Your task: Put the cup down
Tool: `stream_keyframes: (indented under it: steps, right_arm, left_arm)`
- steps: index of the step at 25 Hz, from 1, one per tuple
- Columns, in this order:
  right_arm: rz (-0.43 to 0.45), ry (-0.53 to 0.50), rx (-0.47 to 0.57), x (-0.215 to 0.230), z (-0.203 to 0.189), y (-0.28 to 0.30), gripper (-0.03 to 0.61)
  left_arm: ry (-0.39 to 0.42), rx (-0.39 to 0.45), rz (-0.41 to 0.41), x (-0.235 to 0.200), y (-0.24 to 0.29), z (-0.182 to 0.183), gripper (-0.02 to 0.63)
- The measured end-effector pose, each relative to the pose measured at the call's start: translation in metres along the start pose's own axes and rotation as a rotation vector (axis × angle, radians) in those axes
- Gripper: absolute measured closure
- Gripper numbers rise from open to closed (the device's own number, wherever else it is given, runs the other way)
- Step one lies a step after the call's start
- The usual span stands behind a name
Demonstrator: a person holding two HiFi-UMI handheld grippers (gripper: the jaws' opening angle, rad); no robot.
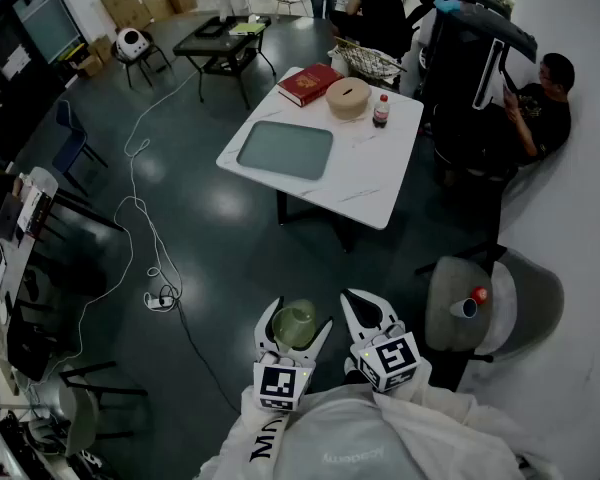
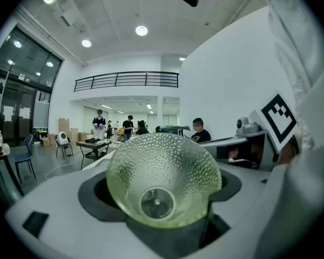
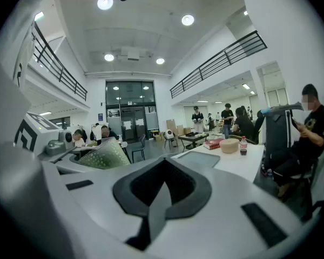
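Note:
A pale green, dimpled glass cup [image 1: 295, 323] is held in the air close to my body, over the dark floor. My left gripper [image 1: 293, 336] is shut on it, its jaws standing wide around the cup's sides. In the left gripper view the cup [image 2: 162, 179] fills the space between the jaws, its mouth facing the camera. My right gripper [image 1: 372, 316] hovers just to the right of the cup, shut with nothing in it. In the right gripper view the jaws [image 3: 161, 198] meet along a thin line, and the cup [image 3: 100, 155] shows at the left.
A white table [image 1: 380, 178] stands ahead, bearing a grey tray [image 1: 285, 148], a red book [image 1: 308, 83], a round tan box [image 1: 348, 98] and a cola bottle [image 1: 381, 111]. A grey chair [image 1: 520, 308] is at my right. A cable [image 1: 140, 218] runs over the floor on the left. A person [image 1: 540, 108] sits beyond the table.

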State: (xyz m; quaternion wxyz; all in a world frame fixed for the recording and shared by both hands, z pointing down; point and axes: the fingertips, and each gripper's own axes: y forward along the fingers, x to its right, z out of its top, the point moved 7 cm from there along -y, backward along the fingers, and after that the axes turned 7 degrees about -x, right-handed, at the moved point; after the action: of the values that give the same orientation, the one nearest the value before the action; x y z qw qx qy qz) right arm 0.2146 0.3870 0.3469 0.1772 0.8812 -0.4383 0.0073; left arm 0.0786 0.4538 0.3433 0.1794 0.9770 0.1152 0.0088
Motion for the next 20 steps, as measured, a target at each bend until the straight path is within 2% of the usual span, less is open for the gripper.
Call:
stream_keyframes:
  steps: [3,7,20]
  right_arm:
    - [0.005,0.019,-0.002,0.036,0.004,-0.021,0.574]
    - [0.012,0.030,0.032,0.060,0.012,-0.041,0.574]
    - [0.052,0.037,0.047,0.074,0.009,-0.064,0.574]
  left_arm:
    - [-0.030,0.004,0.007,0.036,0.019,0.012,0.192]
    - [-0.012,-0.004,0.003,0.065,0.029,0.023,0.192]
    - [-0.022,-0.016,0.036,0.093,0.035,0.023,0.192]
